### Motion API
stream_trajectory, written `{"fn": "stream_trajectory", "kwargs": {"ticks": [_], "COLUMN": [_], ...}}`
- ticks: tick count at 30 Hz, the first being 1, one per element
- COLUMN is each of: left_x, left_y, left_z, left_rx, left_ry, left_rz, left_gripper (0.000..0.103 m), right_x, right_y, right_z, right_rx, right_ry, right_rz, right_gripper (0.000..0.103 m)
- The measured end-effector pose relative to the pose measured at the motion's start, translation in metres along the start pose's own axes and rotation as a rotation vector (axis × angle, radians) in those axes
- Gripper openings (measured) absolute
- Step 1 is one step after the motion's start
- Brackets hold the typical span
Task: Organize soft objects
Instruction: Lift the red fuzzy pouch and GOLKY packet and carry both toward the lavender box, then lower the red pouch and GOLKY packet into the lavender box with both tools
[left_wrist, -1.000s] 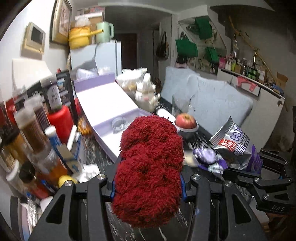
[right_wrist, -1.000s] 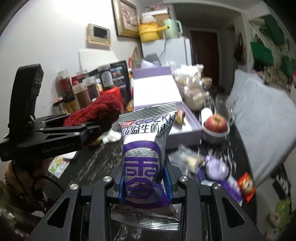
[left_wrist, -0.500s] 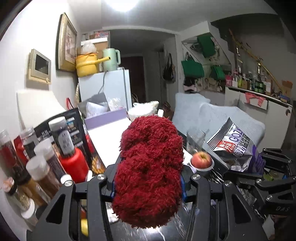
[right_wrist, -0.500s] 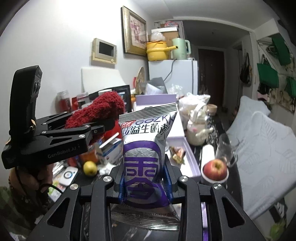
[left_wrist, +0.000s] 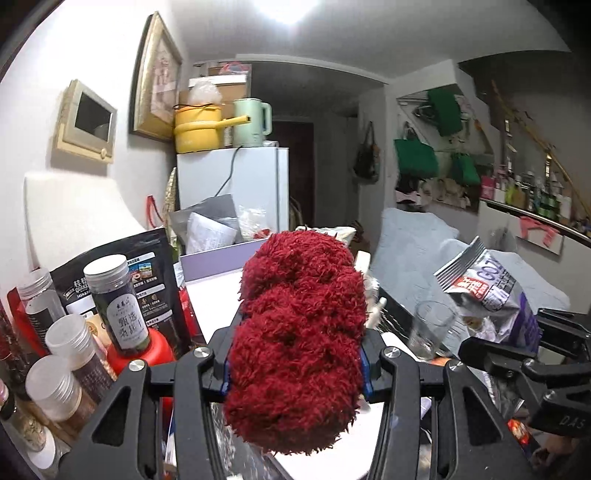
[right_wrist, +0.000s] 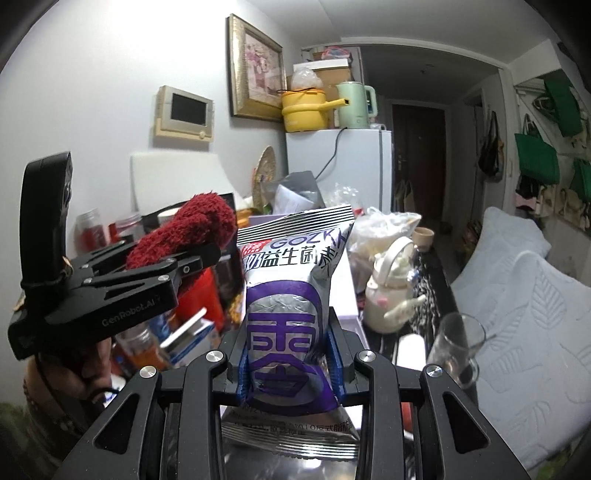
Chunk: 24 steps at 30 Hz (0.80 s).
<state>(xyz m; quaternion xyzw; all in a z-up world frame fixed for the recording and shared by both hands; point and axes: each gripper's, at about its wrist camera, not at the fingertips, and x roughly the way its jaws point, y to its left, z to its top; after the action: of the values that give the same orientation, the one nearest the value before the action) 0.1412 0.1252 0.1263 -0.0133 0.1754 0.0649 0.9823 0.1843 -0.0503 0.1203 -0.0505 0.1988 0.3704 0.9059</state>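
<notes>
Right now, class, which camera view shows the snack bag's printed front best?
The right wrist view: the snack bag faces the camera, upright between the right gripper fingers, its print readable. The left wrist view shows only the bag's crumpled top, angled at the right edge, with its lower part hidden behind the gripper.
</notes>
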Motion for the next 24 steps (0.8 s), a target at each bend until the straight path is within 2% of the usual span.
{"fn": "stream_trajectory", "kwargs": {"ticks": [5, 9, 13, 19, 24], "left_x": [0.030, 0.057, 0.083, 0.121, 0.144], "left_y": [0.011, 0.017, 0.020, 0.012, 0.010], "left_z": [0.002, -0.002, -0.015, -0.036, -0.052], "left_rx": [-0.015, -0.033, -0.039, 0.009, 0.013], "left_ry": [-0.001, 0.031, 0.078, 0.184, 0.266], "left_rz": [0.044, 0.049, 0.051, 0.068, 0.057], "left_gripper": [0.048, 0.048, 0.048, 0.048, 0.048], "right_x": [0.029, 0.056, 0.085, 0.126, 0.140], "right_y": [-0.011, -0.020, -0.027, -0.043, -0.048], "right_z": [0.007, 0.007, -0.002, -0.018, -0.028], "right_rx": [0.018, 0.043, 0.047, 0.074, 0.069], "right_ry": [0.002, 0.011, 0.045, 0.141, 0.198], "right_rz": [0.000, -0.015, -0.046, -0.062, -0.066], "right_gripper": [0.033, 0.033, 0.033, 0.033, 0.033]}}
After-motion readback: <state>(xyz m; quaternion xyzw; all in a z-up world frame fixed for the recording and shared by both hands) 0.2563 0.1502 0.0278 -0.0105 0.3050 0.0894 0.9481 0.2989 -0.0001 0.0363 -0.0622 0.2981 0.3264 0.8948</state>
